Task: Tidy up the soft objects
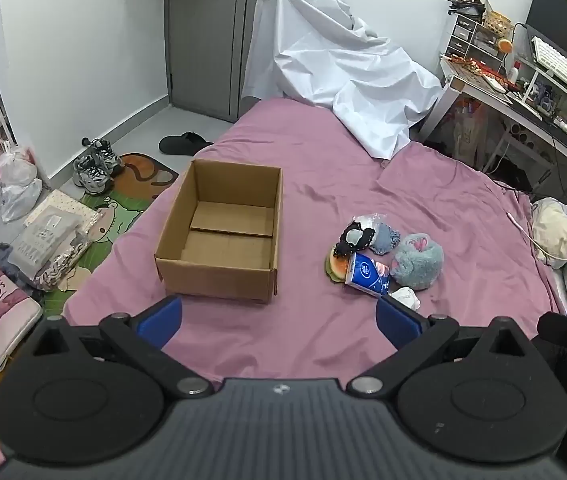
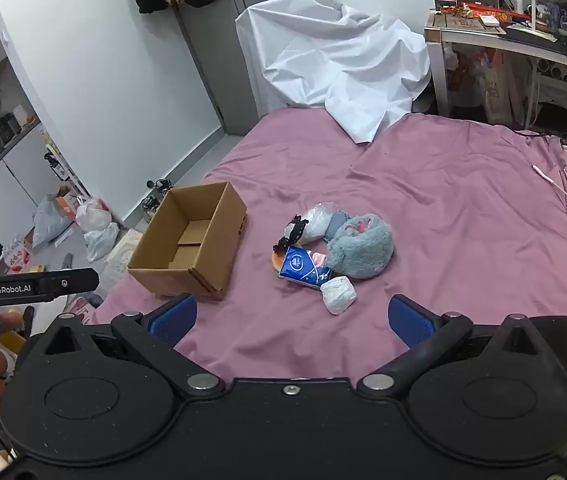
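The open brown cardboard box [image 1: 219, 232] sits on the left of the pink bed sheet [image 1: 323, 340], and it has nothing in it yet. So no soft thing is put away; the job is at its start, I think.

The left gripper [image 1: 279, 316] hangs over the near part of the bed w/ its blue pads [image 1: 161, 318] wide apart and nothing between them. It is near the box front, not touching it.

To the right of the box, well apart from it, is the pile of soft things. From left: a round orange & green squishy toy [image 1: 333, 266], black lace cloth [image 1: 353, 238], a blue tissue pack [image 1: 367, 276], a grey-blue cloth bundle [image 1: 385, 234], a fluffy grey-blue plush [image 1: 417, 260]. They all touch. A small white crumpled wad [image 2: 337, 294] lies at the near edge of the pile, touching the tissue pack.

The right gripper [image 2: 291, 316] hangs near that wad, its blue pads [image 2: 411, 318] also wide apart, holding nothing.

How to do it well: take the white wad 1st, as it is nearest & on the outside. Come down straight, one pad each side, and close softly. Don't pinch the sheet too. Lift, go left, let go low inside the box so it stays in.
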A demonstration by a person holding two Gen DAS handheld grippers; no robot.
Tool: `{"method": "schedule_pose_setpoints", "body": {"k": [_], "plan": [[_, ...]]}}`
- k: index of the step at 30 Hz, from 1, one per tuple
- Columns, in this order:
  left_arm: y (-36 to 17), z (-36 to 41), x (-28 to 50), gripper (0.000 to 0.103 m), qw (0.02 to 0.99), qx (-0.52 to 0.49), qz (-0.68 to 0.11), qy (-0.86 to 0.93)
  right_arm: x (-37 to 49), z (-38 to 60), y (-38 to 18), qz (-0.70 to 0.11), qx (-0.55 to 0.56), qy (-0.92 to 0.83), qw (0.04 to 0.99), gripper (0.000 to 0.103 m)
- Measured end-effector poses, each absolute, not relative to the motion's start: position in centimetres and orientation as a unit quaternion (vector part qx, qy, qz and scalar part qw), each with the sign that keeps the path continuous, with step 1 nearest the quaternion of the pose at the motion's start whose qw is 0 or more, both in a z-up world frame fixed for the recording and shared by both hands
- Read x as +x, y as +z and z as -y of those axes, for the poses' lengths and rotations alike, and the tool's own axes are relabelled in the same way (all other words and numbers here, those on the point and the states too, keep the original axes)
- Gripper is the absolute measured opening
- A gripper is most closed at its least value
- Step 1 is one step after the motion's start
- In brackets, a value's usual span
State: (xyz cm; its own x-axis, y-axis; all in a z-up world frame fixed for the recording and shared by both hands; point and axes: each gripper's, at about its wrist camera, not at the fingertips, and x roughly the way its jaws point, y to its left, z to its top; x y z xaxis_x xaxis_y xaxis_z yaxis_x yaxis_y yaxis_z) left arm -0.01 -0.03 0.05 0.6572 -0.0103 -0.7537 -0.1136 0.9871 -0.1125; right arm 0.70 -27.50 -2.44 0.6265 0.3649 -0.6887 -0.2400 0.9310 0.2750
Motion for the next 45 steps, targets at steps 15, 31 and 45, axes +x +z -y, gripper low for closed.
{"method": "schedule_pose_setpoints", "body": {"k": [15,31,45], "plan": [[1.1,1.8,-1.0,0.102,0.911,-0.058,-0.408,0.027,-0.5,28.0,-2.4,-0.380,0.077,0.155,0.909,0.103],[1.2,2.2,-1.1,0.102,0.911,-0.061,-0.408,0.024,-0.5,28.2,-2.4,-0.383,0.078,0.147,0.909,0.103],[0.5,1.2,-0.7,0.102,0.907,-0.069,-0.416,0.019,-0.2,28.1,-2.3,-0.388,0.069,0.139,0.908,0.103]]}}
